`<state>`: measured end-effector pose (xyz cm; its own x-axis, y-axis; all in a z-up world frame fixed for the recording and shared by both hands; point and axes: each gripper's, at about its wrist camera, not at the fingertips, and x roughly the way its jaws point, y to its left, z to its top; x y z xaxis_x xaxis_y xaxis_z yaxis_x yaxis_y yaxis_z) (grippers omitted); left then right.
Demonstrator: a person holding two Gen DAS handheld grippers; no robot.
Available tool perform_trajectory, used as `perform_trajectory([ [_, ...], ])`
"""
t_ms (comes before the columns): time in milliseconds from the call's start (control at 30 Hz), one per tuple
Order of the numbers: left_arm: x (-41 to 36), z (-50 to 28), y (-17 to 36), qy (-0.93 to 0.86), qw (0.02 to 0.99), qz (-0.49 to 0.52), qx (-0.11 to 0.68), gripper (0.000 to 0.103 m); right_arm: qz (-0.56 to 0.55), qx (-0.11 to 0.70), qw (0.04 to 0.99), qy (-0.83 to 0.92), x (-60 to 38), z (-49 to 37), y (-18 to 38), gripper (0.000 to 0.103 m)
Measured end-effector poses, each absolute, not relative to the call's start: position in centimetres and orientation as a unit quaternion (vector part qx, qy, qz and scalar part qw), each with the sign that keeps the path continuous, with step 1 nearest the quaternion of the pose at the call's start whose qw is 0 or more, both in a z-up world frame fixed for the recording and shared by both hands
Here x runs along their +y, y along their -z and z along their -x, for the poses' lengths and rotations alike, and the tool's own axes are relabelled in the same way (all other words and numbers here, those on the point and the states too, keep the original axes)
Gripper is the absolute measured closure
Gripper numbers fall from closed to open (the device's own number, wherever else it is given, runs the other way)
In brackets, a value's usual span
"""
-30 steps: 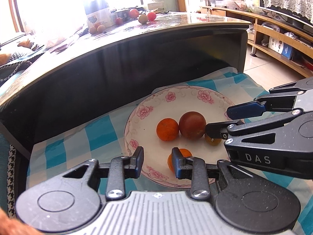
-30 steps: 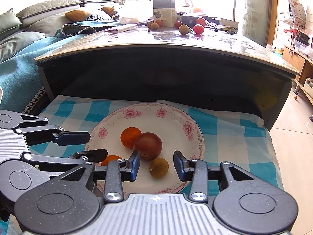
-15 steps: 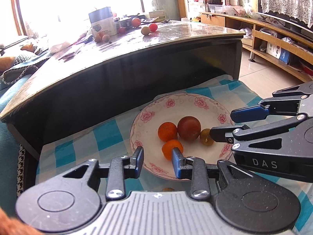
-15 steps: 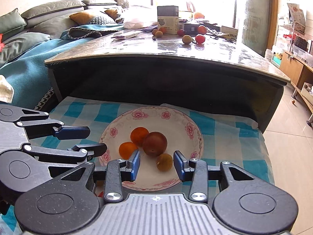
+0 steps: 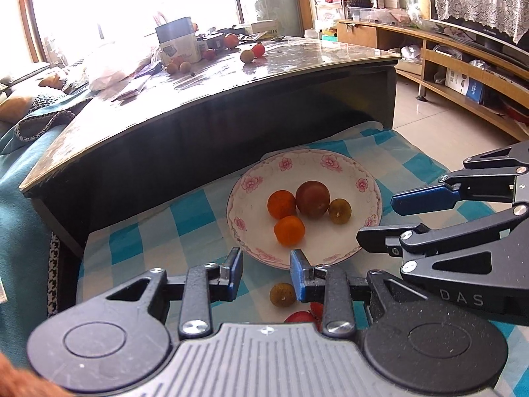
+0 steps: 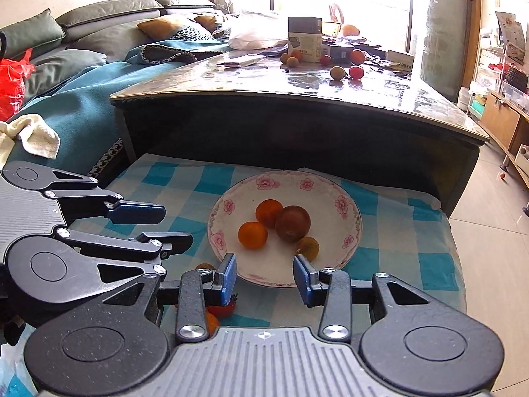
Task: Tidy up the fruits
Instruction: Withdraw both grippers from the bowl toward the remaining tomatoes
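four fruits sit together in the middle of the flowered plate: a dark red plum, two oranges, one touching the plum's left side and the other just in front of it, and a small olive-brown fruit against the plum's right side. the plate rests on a blue-and-white checked cloth, close to the dark side wall of the coffee table. off the plate, on the cloth near its front rim, lies another olive-brown fruit, and beside it part of a red fruit shows, mostly hidden behind the tool. the left gripper hangs over the plate's near edge with its blue-padded jaws spread and nothing between them. the right gripper is likewise spread and empty, above the plate's front rim. more small fruits lie scattered on the tabletop beside a grey box, well apart from the plate.
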<state>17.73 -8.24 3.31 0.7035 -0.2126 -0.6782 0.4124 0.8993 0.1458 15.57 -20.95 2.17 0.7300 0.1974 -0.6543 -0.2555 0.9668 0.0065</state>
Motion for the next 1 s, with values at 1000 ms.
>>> perform_trajectory([
  [1000, -4.4, -14.8, 1.3, 0.200, 0.869, -0.159, 0.424, 0.062, 0.069, 0.434, 0.878, -0.190, -18.1, -14.4, 3.3, 0.069],
])
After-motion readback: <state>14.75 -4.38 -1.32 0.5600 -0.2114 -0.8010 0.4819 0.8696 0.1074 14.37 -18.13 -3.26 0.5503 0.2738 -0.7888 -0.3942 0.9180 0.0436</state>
